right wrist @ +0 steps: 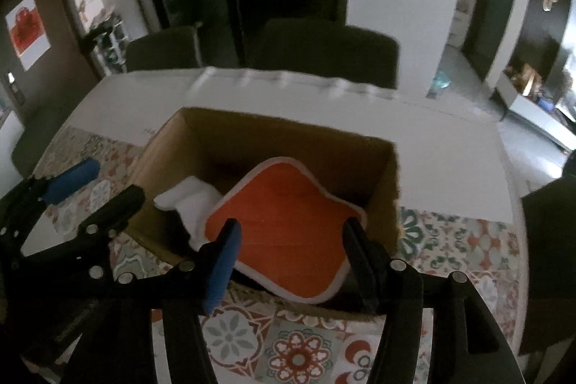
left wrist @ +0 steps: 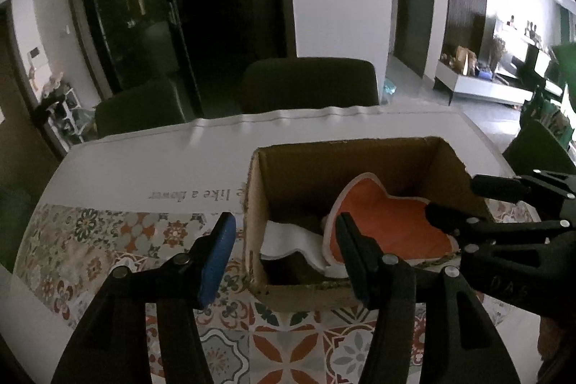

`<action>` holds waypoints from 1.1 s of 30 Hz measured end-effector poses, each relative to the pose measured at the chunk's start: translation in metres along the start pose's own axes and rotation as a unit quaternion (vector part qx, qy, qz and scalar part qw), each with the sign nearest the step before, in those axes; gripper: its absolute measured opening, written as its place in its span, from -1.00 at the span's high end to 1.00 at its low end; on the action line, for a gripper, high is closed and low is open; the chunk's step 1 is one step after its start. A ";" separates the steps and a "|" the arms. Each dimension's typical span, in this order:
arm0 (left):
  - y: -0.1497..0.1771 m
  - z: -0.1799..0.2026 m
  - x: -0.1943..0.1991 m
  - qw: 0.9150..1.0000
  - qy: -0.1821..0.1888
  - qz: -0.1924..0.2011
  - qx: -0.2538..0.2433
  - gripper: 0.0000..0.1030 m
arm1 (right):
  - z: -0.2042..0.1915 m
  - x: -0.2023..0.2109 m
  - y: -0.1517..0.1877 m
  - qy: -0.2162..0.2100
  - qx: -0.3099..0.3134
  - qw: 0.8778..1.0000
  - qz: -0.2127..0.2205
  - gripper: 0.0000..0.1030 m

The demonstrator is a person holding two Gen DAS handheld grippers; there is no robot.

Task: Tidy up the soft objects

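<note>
An open cardboard box [left wrist: 288,161] [right wrist: 223,135] stands on the table. Inside it an orange soft pad with white trim [left wrist: 392,225] [right wrist: 288,233] leans against the near wall, its lower edge over the rim. A white soft item [left wrist: 288,240] [right wrist: 190,200] lies under it. My left gripper [left wrist: 284,251] is open and empty, straddling the box's near-left corner; it also shows in the right wrist view [right wrist: 97,182]. My right gripper [right wrist: 291,254] is open, jaws either side of the orange pad's near edge, not closed on it; it also shows in the left wrist view [left wrist: 453,200].
The table carries a patterned tile-print cloth [left wrist: 118,240] [right wrist: 460,240] and a white sheet with printed words [left wrist: 151,164]. Dark chairs [left wrist: 309,85] [right wrist: 324,49] stand at the far side. A dark shape [right wrist: 550,258] is at the right edge.
</note>
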State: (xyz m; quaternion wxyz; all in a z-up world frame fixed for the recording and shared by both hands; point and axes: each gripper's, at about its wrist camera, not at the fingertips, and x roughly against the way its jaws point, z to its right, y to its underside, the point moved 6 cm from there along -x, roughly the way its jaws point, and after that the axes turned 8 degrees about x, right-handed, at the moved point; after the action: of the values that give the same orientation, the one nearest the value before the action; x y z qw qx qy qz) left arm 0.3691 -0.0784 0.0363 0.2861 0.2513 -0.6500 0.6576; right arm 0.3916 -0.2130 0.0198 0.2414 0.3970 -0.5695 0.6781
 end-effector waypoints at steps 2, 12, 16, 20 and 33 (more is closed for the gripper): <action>0.001 -0.003 0.010 1.000 -0.006 0.011 0.004 -0.11 | 0.002 0.010 0.004 0.014 -0.013 1.000 0.010 -0.16; 0.033 -0.016 0.069 0.998 -0.003 0.055 0.022 -0.15 | -0.012 0.079 0.039 0.079 -0.048 0.992 0.088 -0.16; 0.050 -0.022 0.097 0.997 0.000 0.072 0.024 -0.19 | -0.026 0.105 0.059 0.095 -0.049 0.988 0.111 -0.16; 0.068 -0.026 0.129 0.996 0.009 0.088 0.023 -0.21 | -0.040 0.131 0.083 0.091 -0.058 0.986 0.130 -0.19; 0.122 -0.025 0.201 0.988 -0.006 0.151 0.012 -0.66 | -0.066 0.187 0.162 0.114 -0.070 0.977 0.167 -0.46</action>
State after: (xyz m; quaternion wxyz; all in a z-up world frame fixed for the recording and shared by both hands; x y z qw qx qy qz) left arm 0.1413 -0.0427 0.0903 0.1761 0.1576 -0.6745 0.6994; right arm 0.1424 -0.2108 0.0754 0.2152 0.1982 -0.6428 0.7080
